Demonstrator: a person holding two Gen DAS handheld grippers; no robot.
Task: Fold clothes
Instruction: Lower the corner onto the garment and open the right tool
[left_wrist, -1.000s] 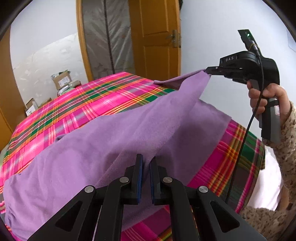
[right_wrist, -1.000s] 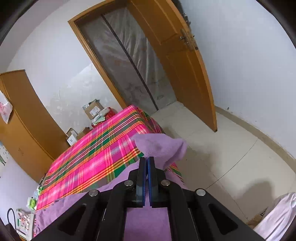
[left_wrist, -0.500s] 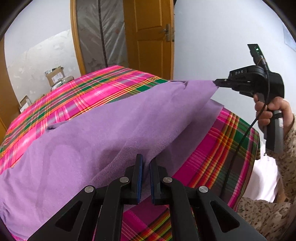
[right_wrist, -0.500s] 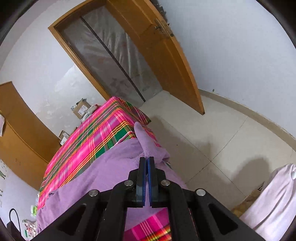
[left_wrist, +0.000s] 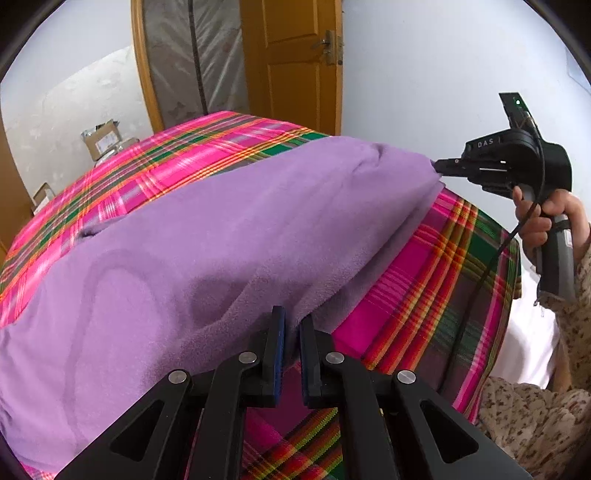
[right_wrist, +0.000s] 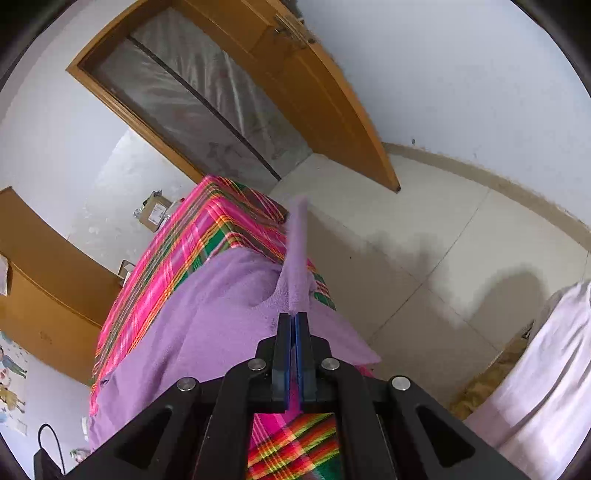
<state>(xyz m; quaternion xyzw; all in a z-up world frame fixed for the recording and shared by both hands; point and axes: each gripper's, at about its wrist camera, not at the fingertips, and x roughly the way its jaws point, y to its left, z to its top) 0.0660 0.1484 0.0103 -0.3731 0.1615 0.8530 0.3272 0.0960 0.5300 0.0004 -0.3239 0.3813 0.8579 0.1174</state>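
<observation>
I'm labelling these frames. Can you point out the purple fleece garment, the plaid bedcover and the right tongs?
Purple fleece garment (left_wrist: 221, 240), left wrist view, broad middle.
Pink plaid bedcover (left_wrist: 424, 288), left wrist view, bare corner.
Right tongs (left_wrist: 437, 166), left wrist view, tips pinching the garment's corner.

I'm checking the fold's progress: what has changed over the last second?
The right gripper has come down, lowering its pinched corner of the purple fleece garment from raised above the pink plaid-covered table to almost table level, so the lifted fabric now drapes flatter. Both grips are unchanged: the left gripper stays clamped on the near edge.
</observation>
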